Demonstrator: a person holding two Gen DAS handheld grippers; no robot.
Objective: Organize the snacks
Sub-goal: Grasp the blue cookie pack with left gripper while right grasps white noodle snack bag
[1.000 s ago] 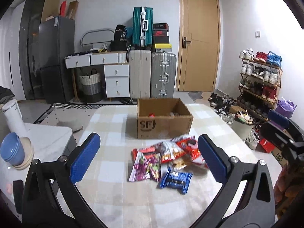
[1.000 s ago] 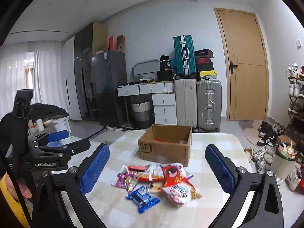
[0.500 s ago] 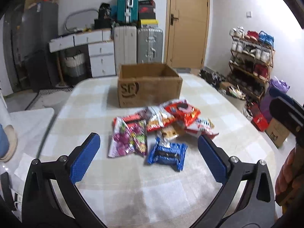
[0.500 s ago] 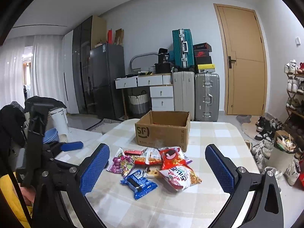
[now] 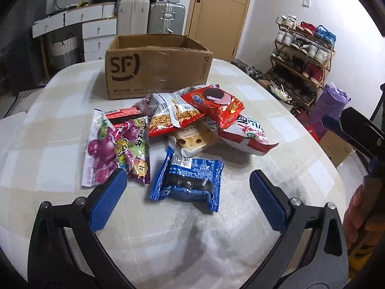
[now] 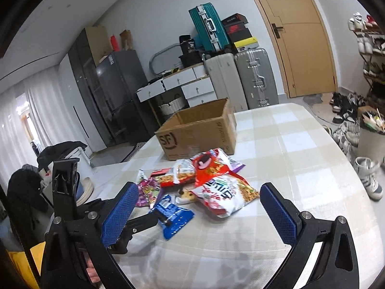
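An open cardboard box marked SF stands on the checked table. In front of it lies a pile of snacks: a purple grape candy bag, a noodle bag, a red cookie bag, a white and red bag, a cracker packet and a blue packet. My left gripper hangs low over the blue packet; its jaws are closing, the packet lies between them and the pads stay clear of it. My right gripper is open and holds nothing, near the white and red bag.
Right of the table stand a shoe rack, a purple bag and a small carton on the floor. Suitcases, white drawers, a fridge and a wooden door line the far wall.
Both grippers have sunk toward the table. The left one tilted down and closed in on the pile, so the blue packet now lies between its fingers. The right view has rolled.
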